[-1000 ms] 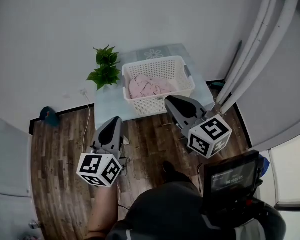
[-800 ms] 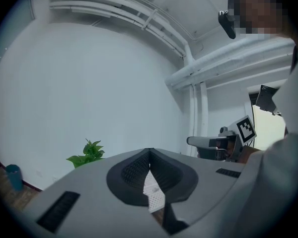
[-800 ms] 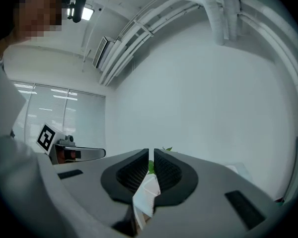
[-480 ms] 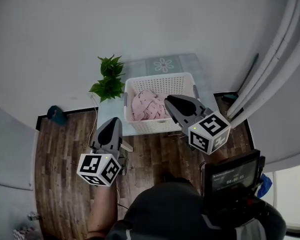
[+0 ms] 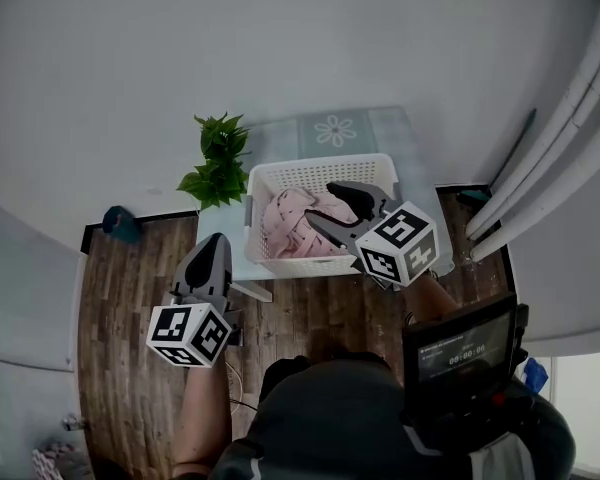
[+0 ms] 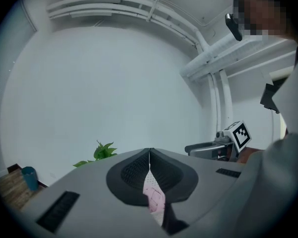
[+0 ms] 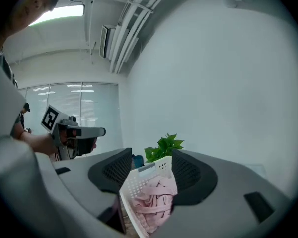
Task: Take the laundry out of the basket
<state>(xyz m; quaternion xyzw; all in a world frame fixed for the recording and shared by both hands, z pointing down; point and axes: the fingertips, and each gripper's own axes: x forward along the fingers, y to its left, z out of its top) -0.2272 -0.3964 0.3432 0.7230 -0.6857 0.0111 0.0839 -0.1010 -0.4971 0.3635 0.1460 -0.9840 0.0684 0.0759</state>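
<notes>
Plain pale wall, wood-plank floor, low pale-blue surface set against the wall. A white perforated laundry basket sits on that surface. The pink laundry lies bunched inside it, below the rim, filling the left and middle as far as can be seen. A potted plant stands just beside the basket on its left.

The right gripper hovers over the basket's near right part. Its fingers stand apart and have just been opening. Nothing is between them; the basket wall and laundry show beyond the tips, untouched. The left gripper is well apart from the basket, over the floor at its near left corner. Its fingers are together with nothing clamped.

Likely step: the first reach-in, with nothing out yet. To do it well:
- Tip the right gripper down past the rim and open it wider before contact.
- Pinch a raised fold, not a flat patch.
- Stay clear of the perforated wall so the light basket does not slide or tip.
- Lift straight up until the cloth clears the rim.
- The left gripper could come in to steady the basket.
</notes>
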